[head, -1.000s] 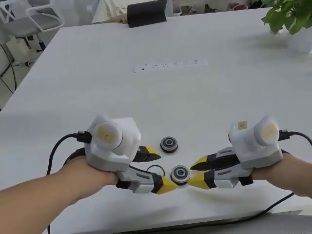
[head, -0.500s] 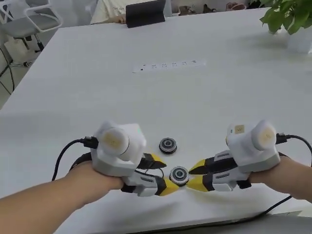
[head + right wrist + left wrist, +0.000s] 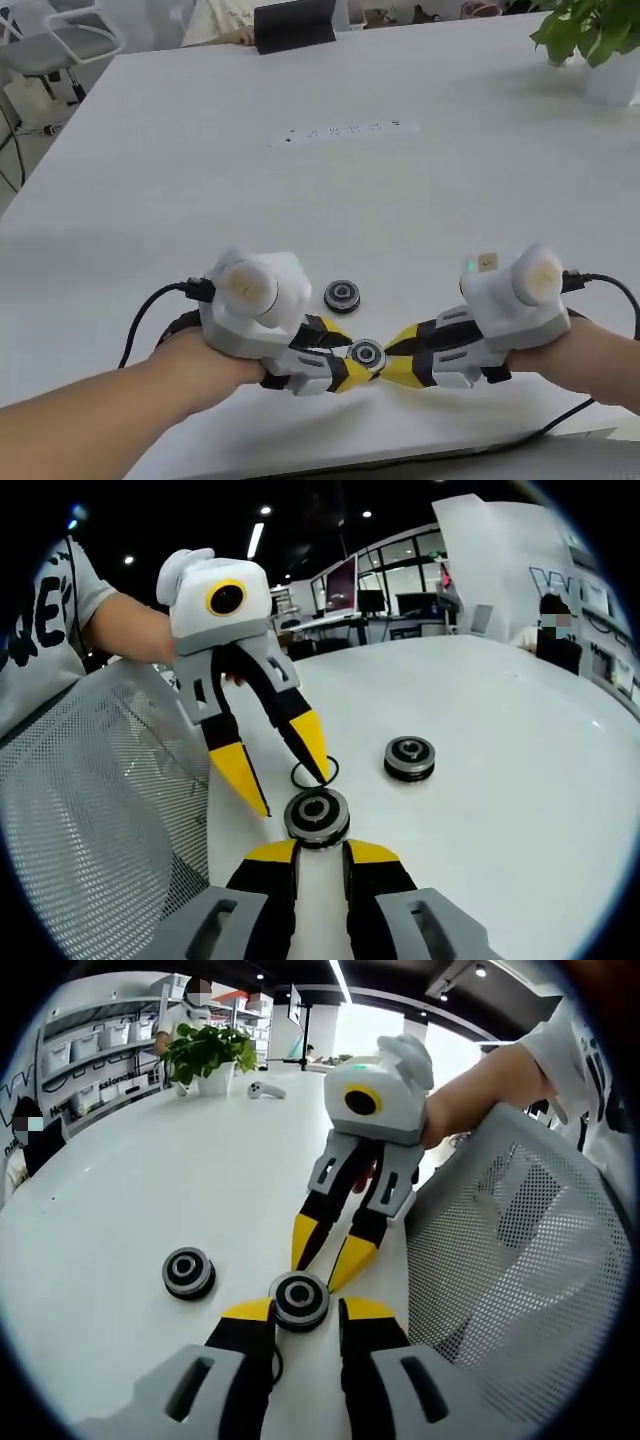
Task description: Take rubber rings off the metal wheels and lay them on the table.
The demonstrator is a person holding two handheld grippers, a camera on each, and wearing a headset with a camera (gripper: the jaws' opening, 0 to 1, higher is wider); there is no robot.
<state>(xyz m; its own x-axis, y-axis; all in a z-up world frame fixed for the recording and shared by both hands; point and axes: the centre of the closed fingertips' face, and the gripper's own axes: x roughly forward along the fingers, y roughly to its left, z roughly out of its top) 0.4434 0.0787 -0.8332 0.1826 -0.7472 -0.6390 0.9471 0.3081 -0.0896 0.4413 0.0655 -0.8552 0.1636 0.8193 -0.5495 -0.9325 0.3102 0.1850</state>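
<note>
Jaws spread, the left gripper (image 3: 292, 792) and right gripper (image 3: 320, 1268) flank the small round rubber-ringed metal wheel (image 3: 365, 354) on the white surface (image 3: 400, 200), just beside the second identical wheel (image 3: 342, 294), seemingly to peel off its ring.

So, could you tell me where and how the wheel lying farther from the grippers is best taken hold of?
Probably across its outer rim, from straight above. The far wheel lies flat on the table, hub hole up, so its round edge offers two opposite sides, and it stands apart from everything else.
</note>
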